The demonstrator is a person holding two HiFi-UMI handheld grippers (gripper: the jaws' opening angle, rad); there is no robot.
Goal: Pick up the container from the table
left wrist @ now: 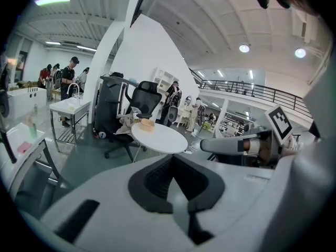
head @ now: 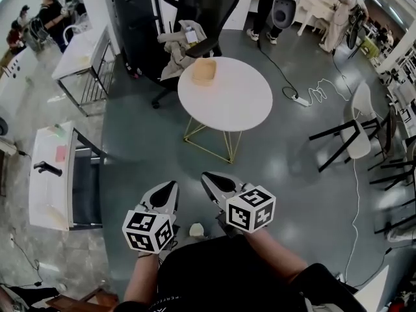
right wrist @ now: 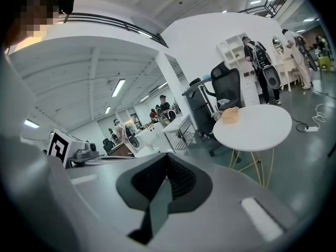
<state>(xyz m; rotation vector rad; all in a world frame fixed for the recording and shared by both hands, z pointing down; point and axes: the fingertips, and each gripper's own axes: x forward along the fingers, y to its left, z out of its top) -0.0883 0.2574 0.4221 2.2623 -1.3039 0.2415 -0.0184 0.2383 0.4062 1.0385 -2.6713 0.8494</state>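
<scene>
A tan, open-topped container [head: 203,71] sits near the far left edge of a round white table [head: 234,103] on thin gold legs. Both grippers are held well short of the table, over grey floor. My left gripper [head: 171,185] and right gripper [head: 206,176] point toward the table, side by side, each with its jaws together and nothing between them. In the left gripper view the container [left wrist: 147,123] stands far ahead, beyond the shut left gripper [left wrist: 173,157]. The right gripper view shows the container [right wrist: 230,114] on the table [right wrist: 257,127], up and to the right of the shut right gripper [right wrist: 167,156].
A black office chair [head: 201,12] draped with clothes stands behind the table. White side tables [head: 52,174] line the left. Dark-legged chairs [head: 354,138] stand at the right. A power strip with cable [head: 302,100] lies on the floor. People stand far off.
</scene>
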